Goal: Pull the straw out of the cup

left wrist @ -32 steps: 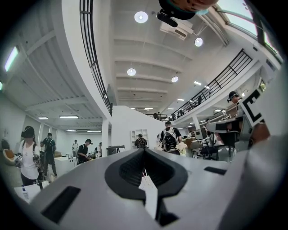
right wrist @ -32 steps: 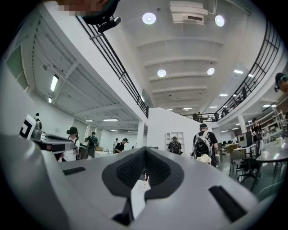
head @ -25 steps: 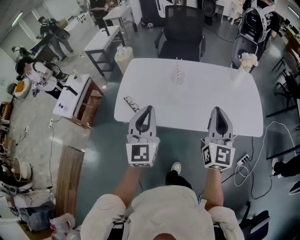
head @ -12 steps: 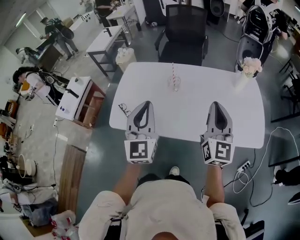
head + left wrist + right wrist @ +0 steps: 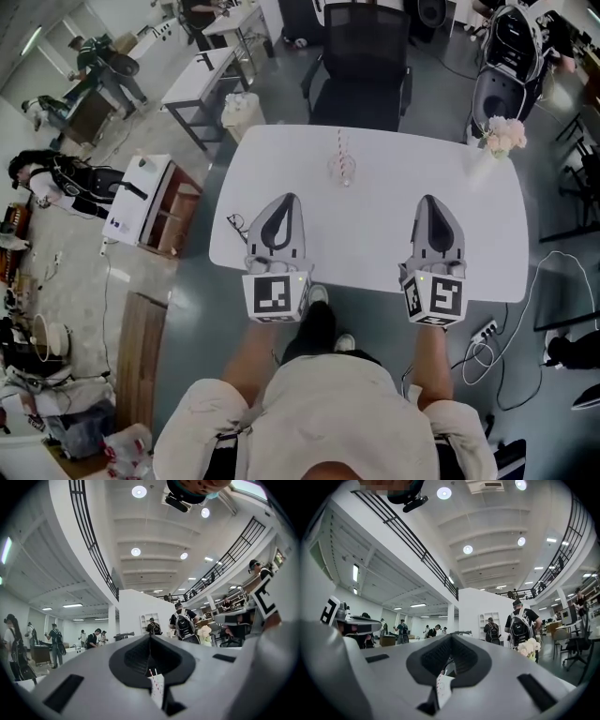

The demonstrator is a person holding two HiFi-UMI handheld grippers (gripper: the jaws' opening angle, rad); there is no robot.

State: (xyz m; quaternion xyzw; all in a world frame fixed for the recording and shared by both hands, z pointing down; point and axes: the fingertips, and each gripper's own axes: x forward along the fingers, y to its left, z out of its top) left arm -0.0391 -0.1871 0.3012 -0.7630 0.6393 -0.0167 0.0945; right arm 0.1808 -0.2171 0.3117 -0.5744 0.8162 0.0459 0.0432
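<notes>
White table carries the cup, straw upright inside, well apart from the left gripper and right gripper, both clenched empty, seemingly poised before reaching.

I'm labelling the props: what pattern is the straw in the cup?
Red-and-white stripes on the straw, clearest in the head view.
</notes>
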